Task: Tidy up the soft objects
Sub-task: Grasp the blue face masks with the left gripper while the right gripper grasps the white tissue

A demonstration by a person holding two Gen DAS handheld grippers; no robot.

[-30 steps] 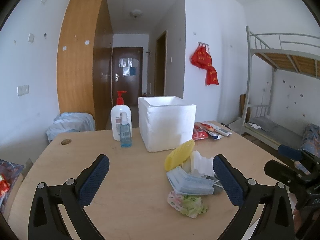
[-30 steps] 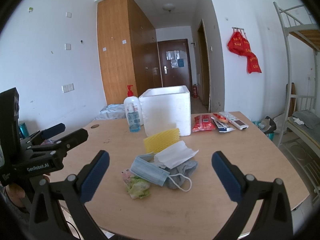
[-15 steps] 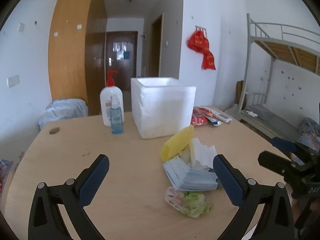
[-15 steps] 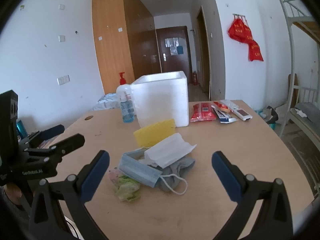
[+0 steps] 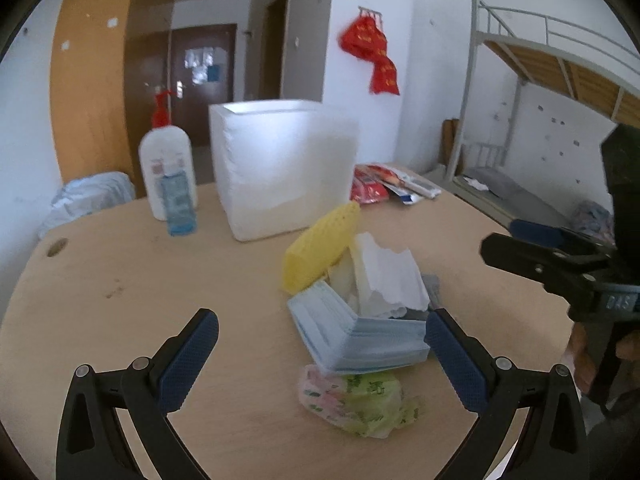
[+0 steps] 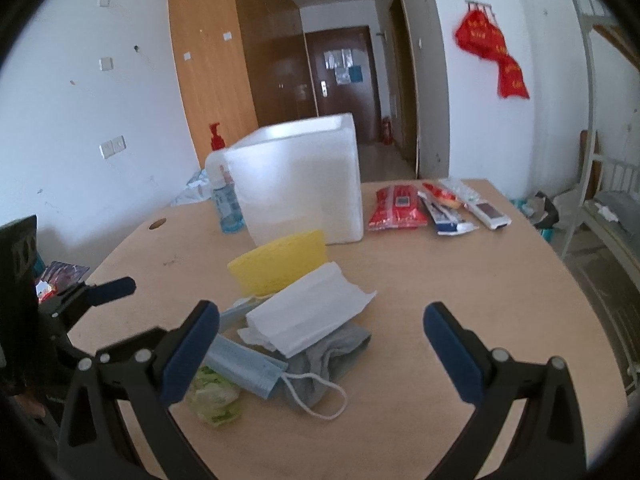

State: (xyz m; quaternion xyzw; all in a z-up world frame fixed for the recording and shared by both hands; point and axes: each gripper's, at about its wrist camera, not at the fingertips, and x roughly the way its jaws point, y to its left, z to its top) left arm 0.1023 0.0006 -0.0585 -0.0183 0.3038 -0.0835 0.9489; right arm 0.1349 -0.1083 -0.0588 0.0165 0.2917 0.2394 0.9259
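A pile of soft things lies mid-table: a yellow sponge (image 5: 320, 246) (image 6: 280, 264), folded white tissue (image 5: 388, 276) (image 6: 308, 316), a stack of blue face masks (image 5: 360, 336) (image 6: 244, 364), a grey cloth (image 6: 332, 356) and a crumpled green-pink wrapper (image 5: 356, 396) (image 6: 214, 396). Behind the pile stands a white foam box (image 5: 284, 164) (image 6: 300, 188). My left gripper (image 5: 320, 332) is open just in front of the masks, holding nothing. My right gripper (image 6: 320, 320) is open over the pile's right side, also empty. Each gripper shows in the other's view, the right (image 5: 536, 248) and the left (image 6: 96, 292).
A pump bottle (image 5: 166, 164) and a small blue bottle (image 5: 178, 204) stand left of the box. A red packet (image 6: 396, 208), tubes and a remote (image 6: 488, 212) lie at the back right. A bunk bed (image 5: 560, 80) stands beyond the round wooden table (image 5: 120, 280).
Both grippers have moved forward and lower toward the pile, which now looks larger and nearer. Both stay open. Nothing on the table has shifted.
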